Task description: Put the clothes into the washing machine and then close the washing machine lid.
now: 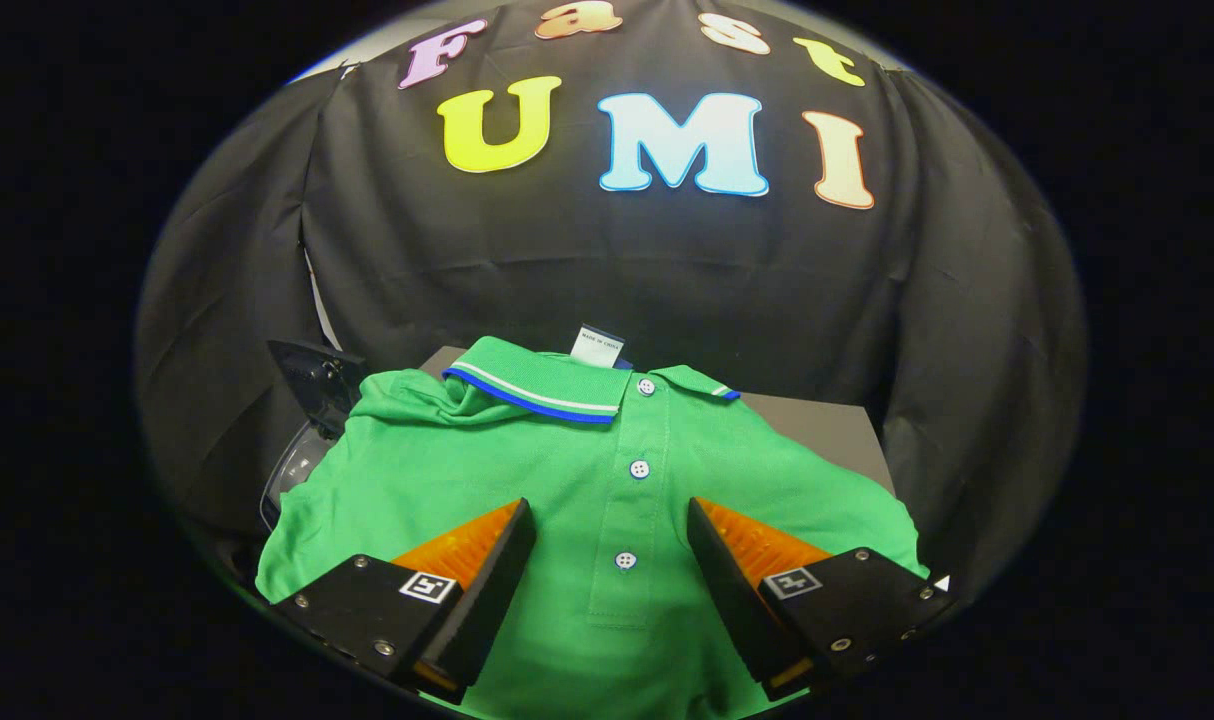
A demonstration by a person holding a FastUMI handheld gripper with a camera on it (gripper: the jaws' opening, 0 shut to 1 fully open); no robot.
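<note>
A green polo shirt (pixel 527 470) with a blue-and-white striped collar and white buttons lies spread flat on a grey surface (pixel 822 430). My gripper (pixel 612 520) hovers over its chest, open, with the button placket running between the two fingers. The fingers do not press the cloth. Left of the shirt's shoulder, a dark curved piece with a clear rounded part (pixel 302 440) shows, partly hidden by the shirt; it may be the washing machine's lid.
The black cloth wall stands close behind the grey surface. The surface's right corner shows bare beyond the shirt's sleeve.
</note>
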